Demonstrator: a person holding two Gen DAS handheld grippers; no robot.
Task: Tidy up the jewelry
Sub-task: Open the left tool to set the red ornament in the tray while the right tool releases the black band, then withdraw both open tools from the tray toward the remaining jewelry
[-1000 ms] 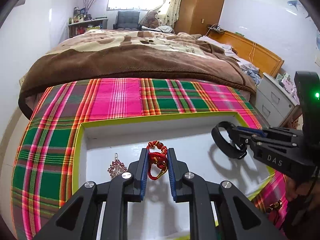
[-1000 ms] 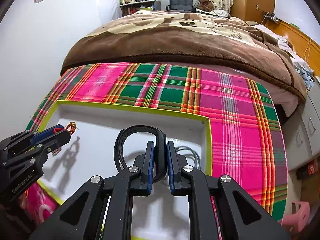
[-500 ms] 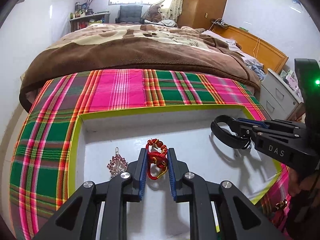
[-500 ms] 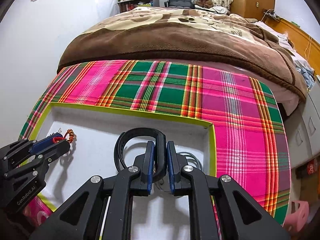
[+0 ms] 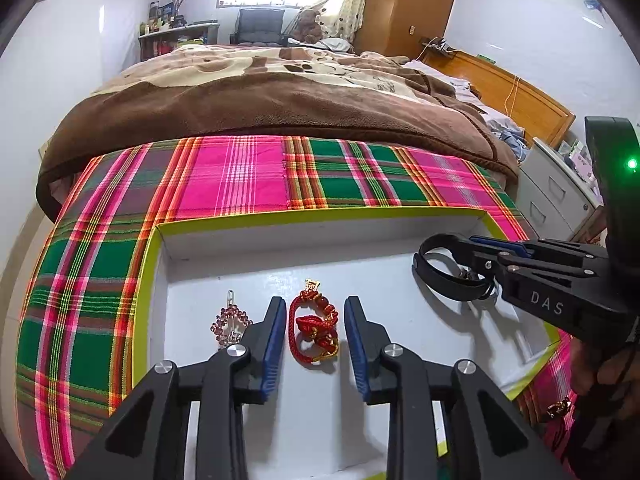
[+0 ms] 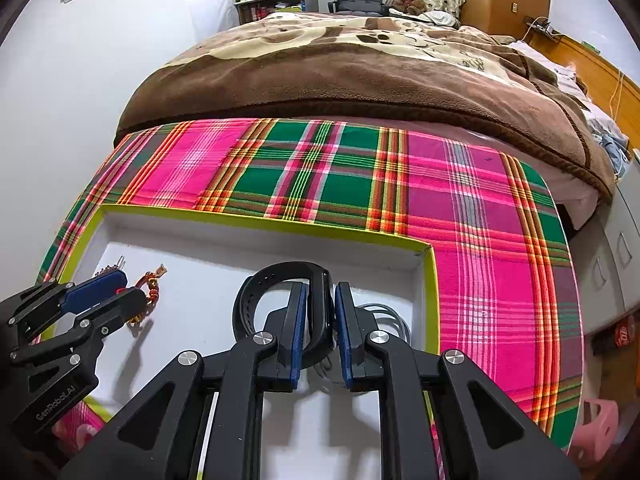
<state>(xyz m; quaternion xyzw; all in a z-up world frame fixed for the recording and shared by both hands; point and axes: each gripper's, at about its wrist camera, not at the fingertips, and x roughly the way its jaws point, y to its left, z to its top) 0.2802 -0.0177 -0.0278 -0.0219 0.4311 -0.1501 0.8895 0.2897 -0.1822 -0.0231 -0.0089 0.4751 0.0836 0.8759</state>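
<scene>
Jewelry sits in the white tray [image 5: 400,236] with the lime-green rim, which lies on the pink-and-green plaid cloth [image 5: 240,176] at the foot of the bed [image 5: 260,92] with the brown blanket.

Your left tool [image 5: 312,334] is over the tray's left half. Its jaws are opening, blue pads clear on both sides of the red cord bracelet [image 5: 314,330]. That bracelet lies flat on the tray floor between the pads, touching neither, so you hold nothing there.

Your right tool [image 6: 320,328] is over the tray's right half. Its jaws are opening too, with the black wristband [image 6: 280,292] standing between the pads. Left pad looks against the band, a thin gap shows on the right side; can't tell if it still bears any grip.

Coil of grey wire [image 6: 384,316] lies under and just right of the band, near the tray's right wall.

Pink beaded hair clip [image 5: 231,322] lies flat just left of your left tool's left finger, apart from the red bracelet.
</scene>
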